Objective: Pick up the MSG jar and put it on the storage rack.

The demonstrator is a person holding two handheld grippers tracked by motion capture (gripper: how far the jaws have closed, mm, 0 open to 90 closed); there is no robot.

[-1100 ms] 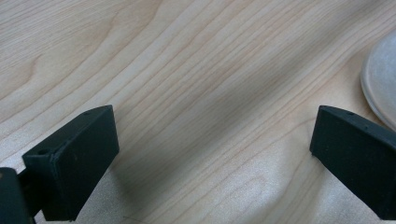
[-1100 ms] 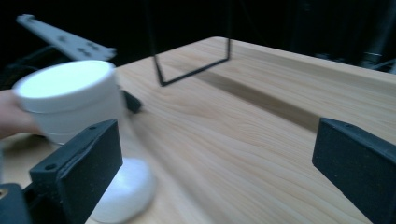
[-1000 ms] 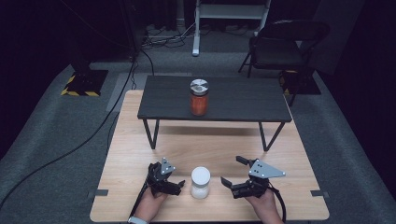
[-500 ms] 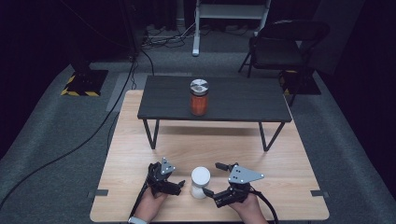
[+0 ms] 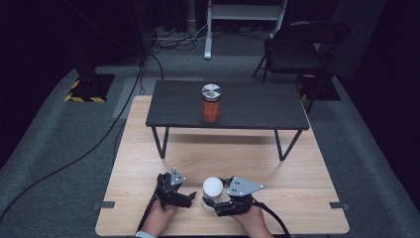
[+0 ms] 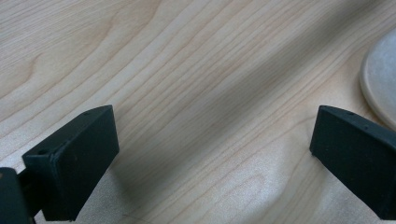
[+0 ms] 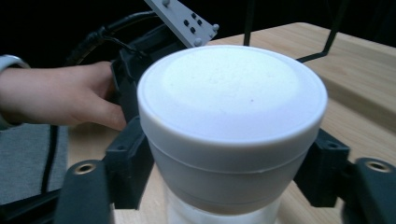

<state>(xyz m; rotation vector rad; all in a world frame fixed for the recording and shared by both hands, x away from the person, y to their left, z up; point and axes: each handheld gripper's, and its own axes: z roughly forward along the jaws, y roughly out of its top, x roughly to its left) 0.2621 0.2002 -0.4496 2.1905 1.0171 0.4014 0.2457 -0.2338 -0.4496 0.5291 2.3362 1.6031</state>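
Observation:
A white jar with a white lid (image 5: pixel 213 187) stands near the front edge of the wooden table (image 5: pixel 297 171). My right gripper (image 5: pixel 212 203) has just been closing, and its jaws now press on both sides of the lid (image 7: pixel 233 98). In the right gripper view the right gripper (image 7: pixel 224 163) clasps the lid just under its rim. My left gripper (image 5: pixel 190 199) rests on the wood just left of the jar, open, with nothing between its jaws. In the left gripper view the left gripper (image 6: pixel 210 154) frames bare wood, with the jar's edge (image 6: pixel 380 79) at the far right.
A low black table (image 5: pixel 262 106) stands on the far half of the wooden table and carries an orange jar with a silver lid (image 5: pixel 210 105). A dark chair (image 5: pixel 297 49) and cables lie on the floor beyond.
My right gripper has moved left to the white jar and closed on its lid. The left gripper and the jar have stayed where they were.

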